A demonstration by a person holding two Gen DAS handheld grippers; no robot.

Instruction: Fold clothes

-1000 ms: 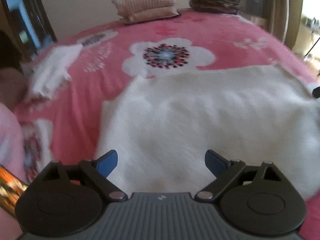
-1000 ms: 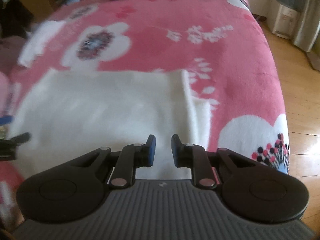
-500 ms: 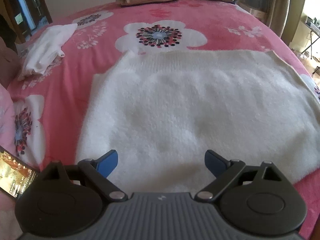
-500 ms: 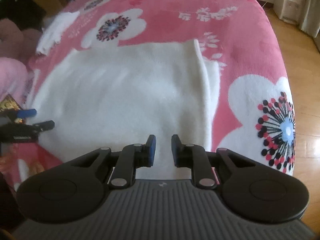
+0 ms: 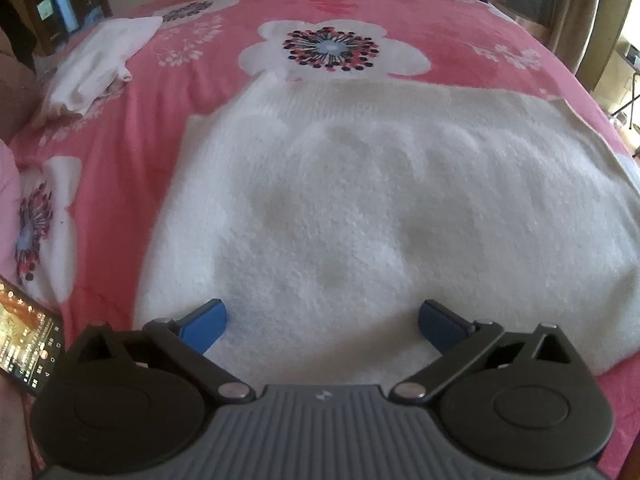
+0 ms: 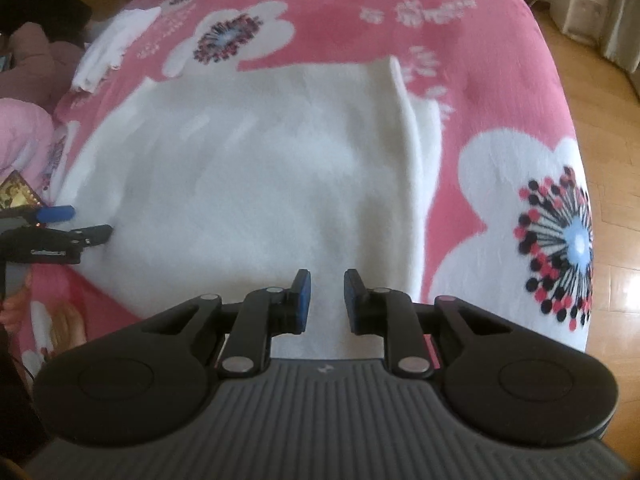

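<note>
My left gripper (image 5: 322, 322) is spread wide over the near edge of the white fuzzy sweater (image 5: 380, 216), which lies flat on the pink floral blanket (image 5: 460, 44). My right gripper (image 6: 323, 296) stands narrow, empty, above its hem.

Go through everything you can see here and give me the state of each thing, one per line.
left gripper: open wide, empty, over the near edge of the white garment
right gripper: narrow gap, nothing between the fingers
white garment: spread flat on the bed, one side edge folded over
small white cloth: loosely bunched, apart from it
phone: screen lit
</note>
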